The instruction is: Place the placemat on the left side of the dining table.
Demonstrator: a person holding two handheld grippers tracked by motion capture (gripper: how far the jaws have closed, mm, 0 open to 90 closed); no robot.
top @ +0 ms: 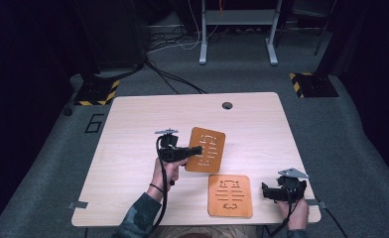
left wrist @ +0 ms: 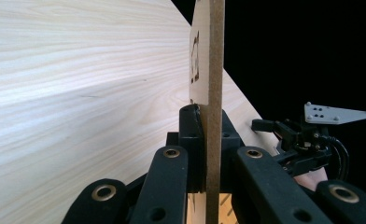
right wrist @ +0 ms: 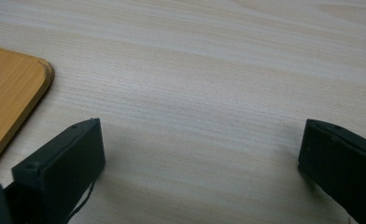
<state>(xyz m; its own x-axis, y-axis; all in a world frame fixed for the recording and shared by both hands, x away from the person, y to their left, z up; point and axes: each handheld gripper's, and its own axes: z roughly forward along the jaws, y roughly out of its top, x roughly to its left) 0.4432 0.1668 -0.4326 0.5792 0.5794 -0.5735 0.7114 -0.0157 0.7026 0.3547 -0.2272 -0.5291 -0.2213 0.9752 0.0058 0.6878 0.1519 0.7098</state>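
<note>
Two orange-brown boards with cut-out patterns are on the pale wooden table [top: 133, 129]. One board [top: 208, 146] is lifted and tilted, and my left gripper [top: 195, 151] is shut on its left edge. The left gripper view has that board [left wrist: 212, 56] edge-on, clamped between the jaws of my left gripper [left wrist: 208, 116]. The other board [top: 229, 195] lies flat near the front edge. My right gripper [top: 267, 191] rests just right of it, open with nothing between its jaws. In the right gripper view, the flat board's rounded corner [right wrist: 8, 93] lies left of my open right gripper [right wrist: 200, 144].
A cable hole [top: 226, 105] sits near the table's far edge. Beyond the table stand a grey desk frame [top: 237, 20], floor cables [top: 172, 79] and two yellow-and-black striped bases [top: 96, 92] [top: 311, 84]. My right gripper [left wrist: 302, 140] appears beyond the held board.
</note>
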